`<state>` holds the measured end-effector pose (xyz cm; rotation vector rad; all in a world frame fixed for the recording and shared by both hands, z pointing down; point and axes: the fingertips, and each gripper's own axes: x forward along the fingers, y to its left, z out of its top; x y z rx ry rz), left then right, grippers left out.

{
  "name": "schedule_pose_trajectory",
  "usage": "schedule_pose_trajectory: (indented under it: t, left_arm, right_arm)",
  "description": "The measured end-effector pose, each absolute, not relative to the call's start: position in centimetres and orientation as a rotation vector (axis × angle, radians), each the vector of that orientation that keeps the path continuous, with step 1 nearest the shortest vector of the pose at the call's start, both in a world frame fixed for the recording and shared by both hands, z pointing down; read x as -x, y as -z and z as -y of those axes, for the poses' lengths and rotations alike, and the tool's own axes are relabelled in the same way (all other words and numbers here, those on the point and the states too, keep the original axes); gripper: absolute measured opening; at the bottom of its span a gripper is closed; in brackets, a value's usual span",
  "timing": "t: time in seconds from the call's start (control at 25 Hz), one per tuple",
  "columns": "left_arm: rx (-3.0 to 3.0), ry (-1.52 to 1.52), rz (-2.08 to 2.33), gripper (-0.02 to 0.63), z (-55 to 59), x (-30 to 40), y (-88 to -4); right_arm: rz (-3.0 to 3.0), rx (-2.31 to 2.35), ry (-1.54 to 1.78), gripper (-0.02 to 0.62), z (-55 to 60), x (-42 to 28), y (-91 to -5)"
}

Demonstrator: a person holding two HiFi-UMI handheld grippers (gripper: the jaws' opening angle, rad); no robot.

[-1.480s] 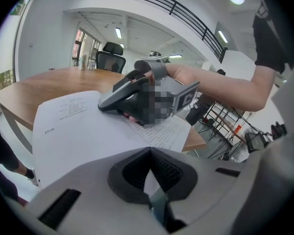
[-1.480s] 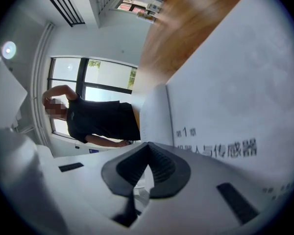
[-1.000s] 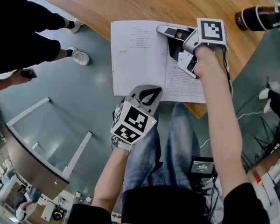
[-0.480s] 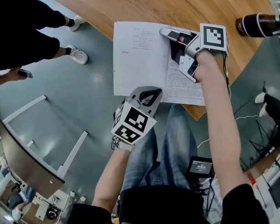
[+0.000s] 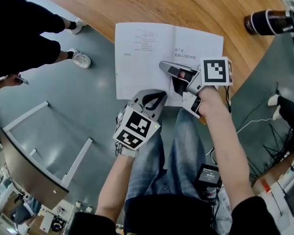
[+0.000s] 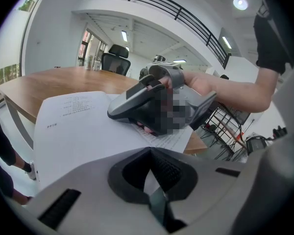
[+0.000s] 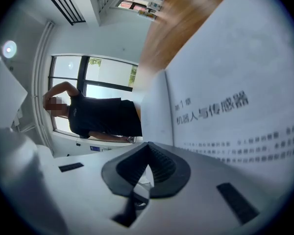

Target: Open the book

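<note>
Right gripper view alone makes heading (image 7: pixel 210 106) legible; right hand-held gripper (image 5: pixel 162 65) closed, left hand-held gripper (image 5: pixel 158 94) clamps book (image 5: pixel 142 67).

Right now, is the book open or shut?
Open. The book lies spread at the table edge, two printed pages facing up either side of the centre crease.

book (image 5: pixel 142 67) | near edge partly under left gripper (image 5: pixel 155 95) | fine print unreadable
</note>
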<state>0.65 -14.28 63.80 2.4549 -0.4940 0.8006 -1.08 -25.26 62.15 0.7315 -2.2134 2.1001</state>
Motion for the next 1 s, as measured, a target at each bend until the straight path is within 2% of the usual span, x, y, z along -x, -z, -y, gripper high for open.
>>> schedule_pose_trajectory:
  t: [0.64, 1.0]
  left_arm:
    - [-2.467, -0.820, 0.519, 0.006, 14.6, -0.4, -64.2]
    - [-2.294, -0.705, 0.529, 0.007, 14.3, 0.0, -64.7]
  right_arm:
    - [2.072, -0.750, -2.168, -0.015, 18.7, 1.8, -63.7]
    - [2.017, -0.744, -2.200, -0.015, 18.7, 1.9, -64.1]
